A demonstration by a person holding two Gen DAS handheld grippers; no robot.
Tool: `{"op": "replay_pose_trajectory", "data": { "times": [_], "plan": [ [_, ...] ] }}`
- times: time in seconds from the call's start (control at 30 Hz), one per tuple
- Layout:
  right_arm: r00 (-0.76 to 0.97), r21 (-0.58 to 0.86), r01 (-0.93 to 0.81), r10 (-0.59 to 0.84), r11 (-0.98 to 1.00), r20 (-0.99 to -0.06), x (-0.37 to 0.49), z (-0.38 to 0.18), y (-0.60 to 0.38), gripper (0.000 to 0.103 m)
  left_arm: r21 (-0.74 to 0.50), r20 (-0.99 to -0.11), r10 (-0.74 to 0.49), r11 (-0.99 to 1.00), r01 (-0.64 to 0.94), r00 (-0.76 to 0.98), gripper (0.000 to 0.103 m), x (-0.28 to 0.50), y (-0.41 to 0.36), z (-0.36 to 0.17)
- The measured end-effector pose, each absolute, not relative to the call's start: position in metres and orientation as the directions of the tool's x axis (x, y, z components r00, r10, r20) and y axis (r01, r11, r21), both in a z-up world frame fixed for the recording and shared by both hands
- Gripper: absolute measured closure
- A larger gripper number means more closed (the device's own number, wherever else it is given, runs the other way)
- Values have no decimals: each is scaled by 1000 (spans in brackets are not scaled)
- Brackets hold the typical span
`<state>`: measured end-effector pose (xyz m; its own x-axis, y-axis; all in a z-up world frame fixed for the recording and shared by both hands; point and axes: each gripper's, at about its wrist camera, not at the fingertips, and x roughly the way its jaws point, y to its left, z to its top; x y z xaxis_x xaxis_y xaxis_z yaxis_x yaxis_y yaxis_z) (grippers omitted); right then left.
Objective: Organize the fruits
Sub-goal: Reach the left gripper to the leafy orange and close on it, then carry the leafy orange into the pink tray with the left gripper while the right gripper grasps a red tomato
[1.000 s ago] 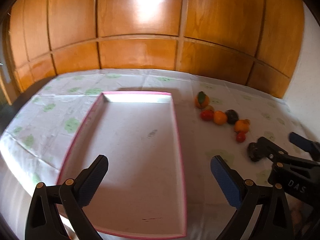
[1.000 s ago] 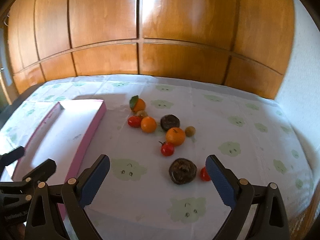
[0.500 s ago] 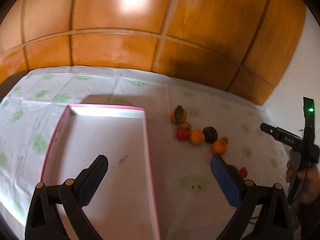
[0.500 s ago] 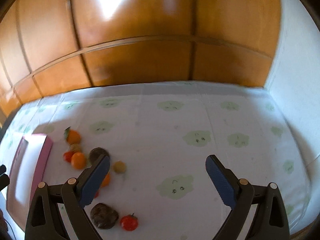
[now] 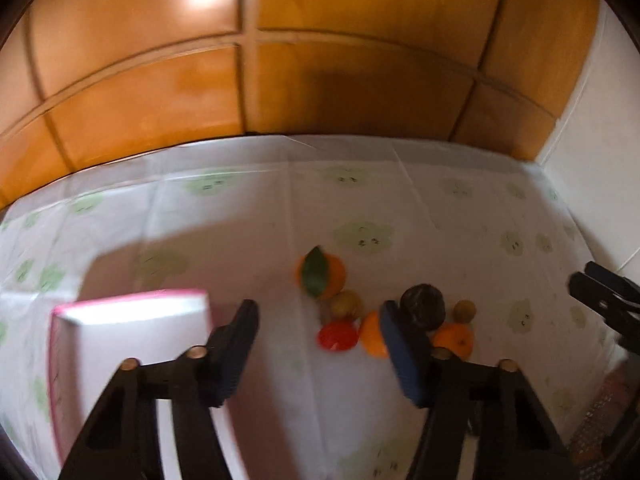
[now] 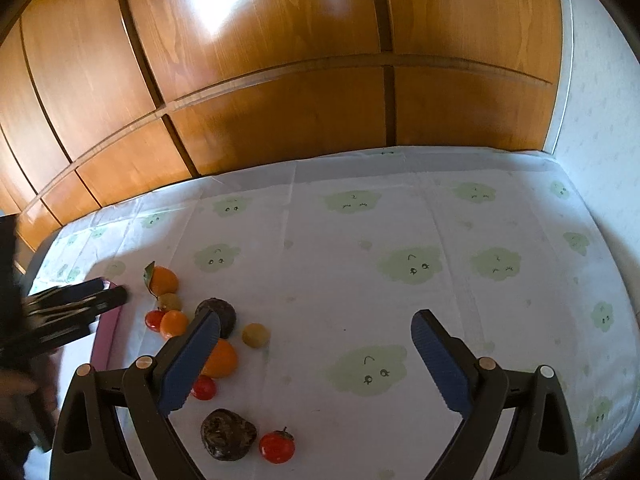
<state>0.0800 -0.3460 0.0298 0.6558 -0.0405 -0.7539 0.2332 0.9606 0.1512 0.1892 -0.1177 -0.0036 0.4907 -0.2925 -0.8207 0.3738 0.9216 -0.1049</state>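
Several small fruits lie in a cluster on the white cloth: a leafed orange (image 5: 320,276), a red tomato (image 5: 338,335), an orange (image 5: 372,338) and a dark fruit (image 5: 422,307). My left gripper (image 5: 318,340) hovers over the cluster's near side, its jaws closing. The tomato shows in the gap between them, but the pads press on nothing. My right gripper (image 6: 316,344) stands open over bare cloth to the right of the fruits. Nearest it are a dark fruit (image 6: 228,434) and a red tomato (image 6: 277,446). The pink-rimmed tray (image 5: 132,312) lies left of the fruits.
Wooden panelling (image 6: 280,100) rises behind the table and a pale wall (image 6: 600,100) closes the right side. The left gripper (image 6: 80,300) reaches in beside the tray edge (image 6: 106,340). The right gripper (image 5: 604,292) shows at the right edge.
My left gripper has swung right, from over the tray to the fruit cluster, and its jaws have narrowed. The right gripper swung right off the fruits, then held still, open.
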Motion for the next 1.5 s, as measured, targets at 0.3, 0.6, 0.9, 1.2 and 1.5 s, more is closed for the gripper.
{"op": "replay_pose_trajectory", "data": {
  "times": [0.3,0.6,0.9,1.2,1.5],
  "plan": [
    [658,187,231,-12,955,-753,82,31,-350,5,-146,-879,-277,931,334,388,55,247,-142,-49],
    [616,208,227,25,951,-787,86,21,-352,26,-284,-835,-378,918,276,400,62,240,-118,-36],
    [330,371,184,299,910,-896,99,-32,-344,39,-262,-761,-418,898,354,496,62,163,-88,15],
    [229,305,128,271,944,-935,91,-45,-320,54,-266,-761,-369,928,263,533,62,115,-19,19],
    [195,291,153,260,944,-946,87,-51,-322,58,-263,-791,-271,960,95,548,62,100,56,4]
  ]
}}
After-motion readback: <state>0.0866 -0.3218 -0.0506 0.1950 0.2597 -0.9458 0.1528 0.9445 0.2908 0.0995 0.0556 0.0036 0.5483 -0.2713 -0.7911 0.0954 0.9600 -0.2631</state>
